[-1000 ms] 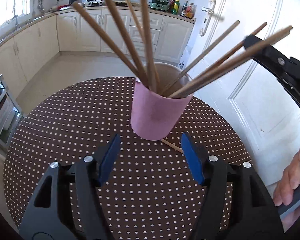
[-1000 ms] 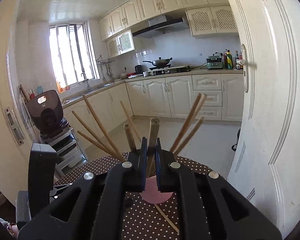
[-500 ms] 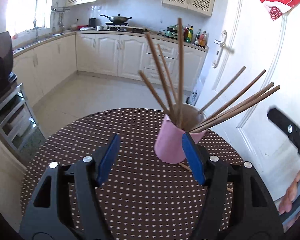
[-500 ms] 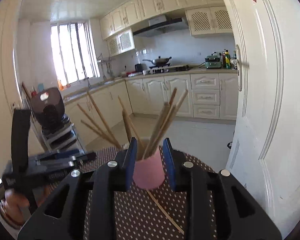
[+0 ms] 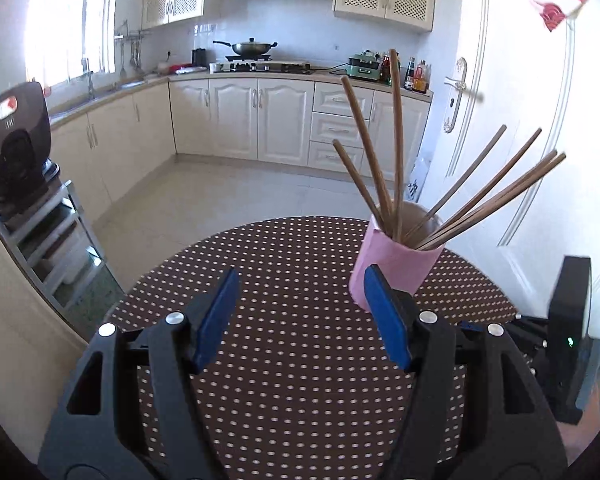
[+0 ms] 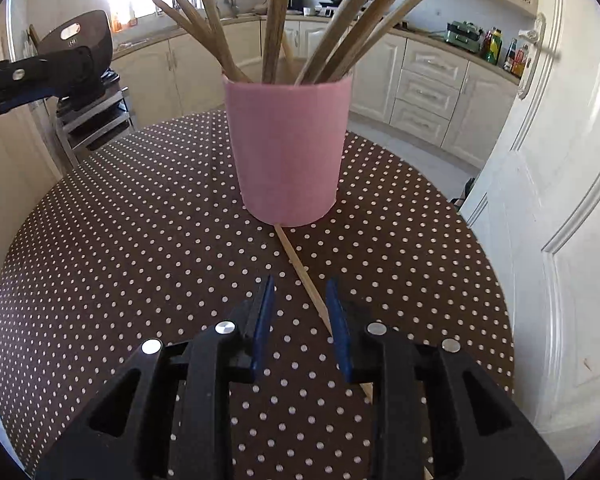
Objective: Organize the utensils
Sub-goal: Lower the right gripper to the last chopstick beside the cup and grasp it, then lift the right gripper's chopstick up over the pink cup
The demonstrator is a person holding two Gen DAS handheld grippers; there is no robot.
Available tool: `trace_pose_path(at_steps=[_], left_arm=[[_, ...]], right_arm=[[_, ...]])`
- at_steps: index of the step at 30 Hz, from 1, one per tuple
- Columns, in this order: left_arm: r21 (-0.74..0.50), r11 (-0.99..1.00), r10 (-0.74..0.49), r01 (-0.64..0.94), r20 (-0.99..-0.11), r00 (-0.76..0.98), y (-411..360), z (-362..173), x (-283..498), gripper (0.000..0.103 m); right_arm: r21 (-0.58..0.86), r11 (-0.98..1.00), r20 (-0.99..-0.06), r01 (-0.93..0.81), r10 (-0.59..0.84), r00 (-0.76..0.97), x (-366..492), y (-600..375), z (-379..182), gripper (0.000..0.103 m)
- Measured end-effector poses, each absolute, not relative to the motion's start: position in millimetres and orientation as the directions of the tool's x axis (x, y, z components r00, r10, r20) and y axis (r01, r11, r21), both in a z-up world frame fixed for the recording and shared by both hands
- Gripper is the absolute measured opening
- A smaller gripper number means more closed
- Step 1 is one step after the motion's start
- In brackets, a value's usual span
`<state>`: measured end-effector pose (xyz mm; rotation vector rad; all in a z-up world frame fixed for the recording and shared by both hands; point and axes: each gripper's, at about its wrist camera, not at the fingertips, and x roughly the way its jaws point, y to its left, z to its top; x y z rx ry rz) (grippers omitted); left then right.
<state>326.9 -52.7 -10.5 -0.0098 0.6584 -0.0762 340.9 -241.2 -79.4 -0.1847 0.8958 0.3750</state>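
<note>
Pink cup stands upright toward the far right of the round polka-dot surface, holding a fan of wooden chopsticks that lean out in all directions. One loose chopstick lies flat on the cloth. Its far tip is at the cup's base, and its length runs back toward me and passes under my right tongs.

Right tongs: parted by a narrow gap, holding nothing, low over the surface with the stray stick between and just under the pads. Left tongs: spread wide, empty, hovering off to the left of the cup, well clear of the work.

Step in hand, as I judge it: pick up the last stick and stand it in the cup with the others.

How to do it well:
- The stick crosses my pad line at an angle. Turn the wrist so the pads face its sides squarely.
- Lower until the pad tips all but touch the cloth, then close. A thin stick lying flat slips away easily.
- Grip near the middle so it does not swing when lifted.
- Lift, tip it upright, and bring it in from above through a gap in the fan.
- Bumping the leaning sticks could tilt the cup. The left tongs could steady it.
</note>
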Motion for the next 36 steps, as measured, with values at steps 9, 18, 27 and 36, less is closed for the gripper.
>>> trace_pose_path(at_steps=[9,18,27,36], left_arm=[[-0.038,0.996,-0.089,0.084,-0.632,0.77,-56,-20,336,0.064],[-0.016,0.994,-0.091,0.105,-0.63,0.771,-68,-20,332,0.064],[0.004,0.992,-0.094,0.124,-0.624,0.776,-75,-17,319,0.064],[0.002,0.992,-0.1,0.125,-0.594,0.798,-69,1,303,0.064]], right_arm=[[-0.013,0.925,-0.833,-0.379,0.2,0.516,372,-226,-96,0.013],[-0.036,0.918,-0.832,-0.395,0.192,0.521,369,-227,-97,0.01],[-0.038,0.911,-0.798,-0.41,0.219,0.562,334,-231,-75,0.005],[0.054,0.889,-0.678,-0.454,0.366,0.637,294,-231,-8,0.004]])
